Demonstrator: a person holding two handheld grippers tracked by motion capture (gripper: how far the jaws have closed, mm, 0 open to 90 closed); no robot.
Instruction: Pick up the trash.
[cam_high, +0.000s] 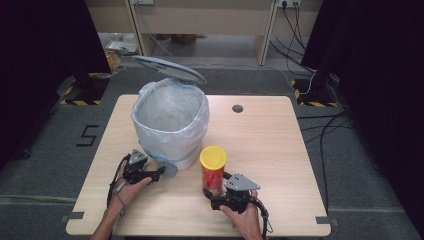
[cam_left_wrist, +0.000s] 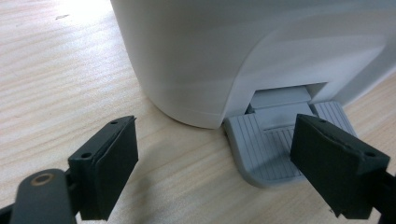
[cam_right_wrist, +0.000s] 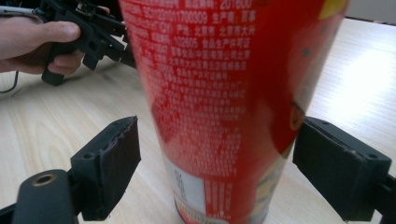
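My left tool (cam_high: 161, 173) sits low on the desk (cam_high: 270, 145) at the front-left foot of the bin (cam_high: 171, 120), jaws spread wide, nothing between them. In the left gripper view the bin's grey pedal (cam_left_wrist: 268, 147) lies just past my right-hand jaw; that jaw hangs over the pedal's near edge, contact unclear. The other jaw is over bare wood, apart from the bin wall (cam_left_wrist: 196, 56). My left hand (cam_high: 131, 187) wraps the tool body.

Bin: white, lined with a clear bag (cam_high: 170, 107), lid (cam_high: 170, 69) tipped up at the back. It stands on the left half of the desk.

Just right of the bin's front, the red can (cam_high: 213, 175) with a yellow lid (cam_high: 213, 156) stands upright on the desk, close to the bin, not clearly touching it.

My right tool (cam_high: 214, 192) is at the can's base, on the side away from the bin's rear. Jaws wide open, one on each side of the can (cam_right_wrist: 224, 107), gaps on both sides, so no grip. Right hand (cam_high: 246, 217) holds the tool from the near desk edge. In the right gripper view, my left hand (cam_right_wrist: 39, 42) and its tool (cam_right_wrist: 88, 30) show beyond the can.
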